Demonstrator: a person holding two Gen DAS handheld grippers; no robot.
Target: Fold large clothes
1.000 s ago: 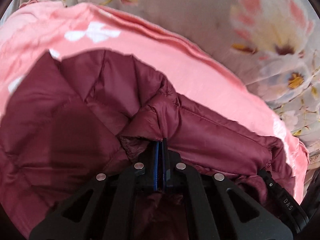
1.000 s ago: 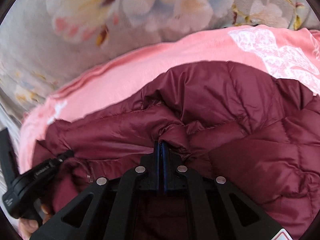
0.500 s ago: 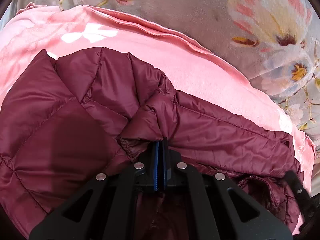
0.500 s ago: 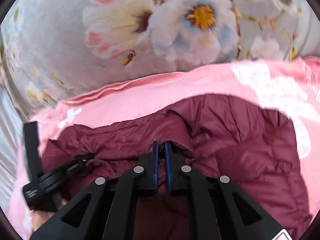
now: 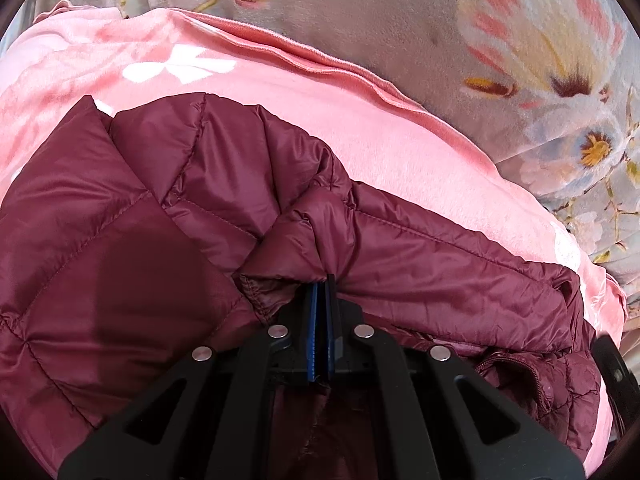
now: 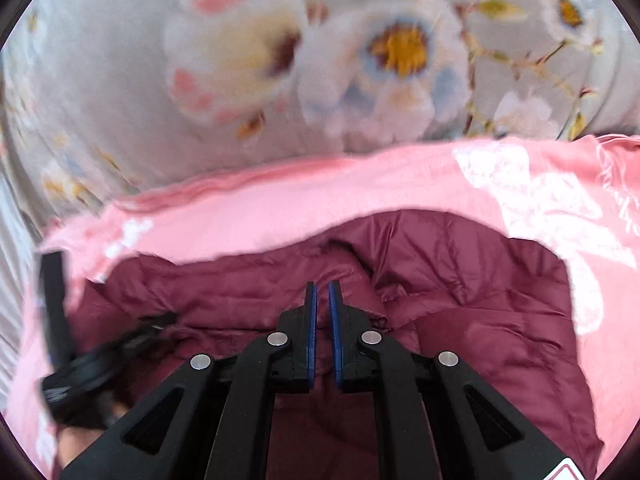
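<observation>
A maroon quilted puffer jacket [image 5: 420,264] lies rumpled on a pink blanket [image 5: 360,128]. My left gripper [image 5: 322,280] is shut on a bunched fold of the jacket, with fabric pinched between its blue pads. In the right wrist view the jacket [image 6: 460,288] lies below my right gripper [image 6: 322,286]. Its jaws stand a narrow gap apart with nothing between them, lifted off the cloth. The left gripper [image 6: 100,360] shows blurred at the lower left of that view, low on the jacket's left part.
The pink blanket [image 6: 320,208] with white flower shapes is spread over a grey floral bedcover [image 6: 280,60] that fills the far side. A hand [image 6: 76,440] holds the left gripper. The floral bedcover [image 5: 400,20] lies beyond the blanket's folded hem.
My right gripper let go of the jacket fold, its jaws parted slightly, and it rose away from the cloth. The left gripper kept its pinch and stayed put.
</observation>
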